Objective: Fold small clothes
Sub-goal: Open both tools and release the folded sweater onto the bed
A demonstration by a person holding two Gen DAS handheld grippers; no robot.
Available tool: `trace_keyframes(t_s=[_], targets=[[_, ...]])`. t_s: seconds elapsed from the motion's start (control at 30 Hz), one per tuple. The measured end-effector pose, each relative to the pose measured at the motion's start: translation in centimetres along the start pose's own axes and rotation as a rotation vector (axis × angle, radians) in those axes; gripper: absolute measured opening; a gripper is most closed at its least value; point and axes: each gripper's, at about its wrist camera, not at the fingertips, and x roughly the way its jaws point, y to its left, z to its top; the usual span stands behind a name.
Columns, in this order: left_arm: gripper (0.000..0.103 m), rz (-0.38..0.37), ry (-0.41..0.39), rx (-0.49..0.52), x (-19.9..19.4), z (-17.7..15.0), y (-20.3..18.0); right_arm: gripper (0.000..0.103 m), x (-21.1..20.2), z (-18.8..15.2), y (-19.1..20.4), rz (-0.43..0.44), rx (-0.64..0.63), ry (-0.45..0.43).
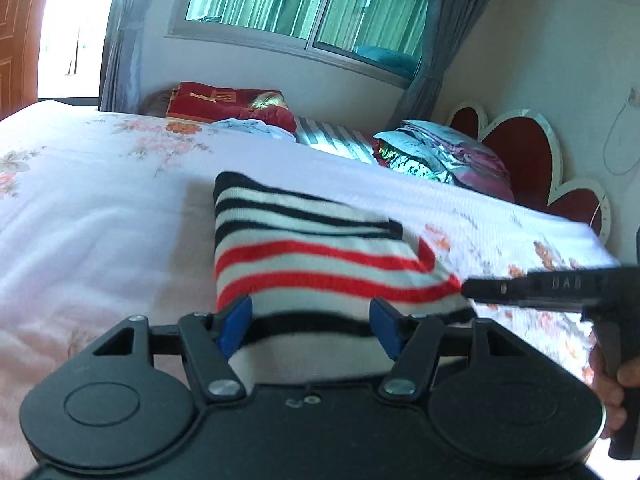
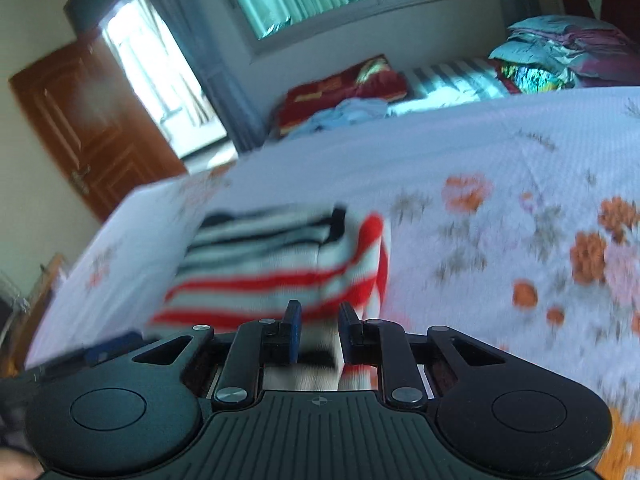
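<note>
A small knit garment (image 1: 320, 256) with black, white and red stripes lies folded on the floral bedsheet (image 1: 100, 208). My left gripper (image 1: 310, 326) is open, its blue pads wide apart over the garment's near edge. The right gripper shows in the left wrist view (image 1: 480, 290), its tip at the garment's right edge. In the right wrist view, which is blurred, the garment (image 2: 272, 268) lies ahead and my right gripper (image 2: 320, 334) has its blue pads partly apart with the garment's edge between them.
Folded red cloth (image 1: 228, 106), a striped pillow (image 1: 340, 140) and a stack of bedding (image 1: 448, 156) lie along the bed's far side under the window. A red heart-shaped headboard (image 1: 528, 160) stands at right. A wooden door (image 2: 92, 128) is at far left.
</note>
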Motion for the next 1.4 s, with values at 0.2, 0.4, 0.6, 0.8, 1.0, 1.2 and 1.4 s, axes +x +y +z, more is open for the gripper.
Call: trace_keyframes(t_s=[0.2, 0.4, 0.6, 0.8, 1.0, 1.2, 1.4], targets=[[0.066, 0.052, 0.049, 0.042, 1.0, -0.3, -0.2, 0.02, 2.2, -2.2, -0.1, -0.127, -0.062, 0.033], [0.063, 0.063, 0.063, 0.018, -0.3, -0.3, -0.1, 0.024, 0.5, -2.6, 1.0, -0.165, -0.06, -0.011], [0.065, 0.059, 0.084, 0.031, -2.1, -2.1, -0.6, 0.024, -3.1, -4.8, 1.9, -0.159, -0.033, -0.027], [0.07, 0.055, 0.109, 0.029, -1.5, -3.4, -0.4, 0.024, -1.9, -6.9, 1.1, -0.226, 0.001, 0.023], [0.078, 0.052, 0.135, 0.003, -1.0, -3.7, -0.4, 0.029, -1.0, -7.8, 0.4, -0.236, 0.03, 0.035], [0.094, 0.127, 0.184, -0.022, -1.2, -3.3, -1.0, 0.058, -1.1, -7.7, -1.1, -0.248, 0.097, 0.054], [0.099, 0.317, 0.181, 0.013, -3.0, -3.6, -2.7, 0.071, -2.3, -7.1, 0.1, -0.292, 0.024, 0.053]])
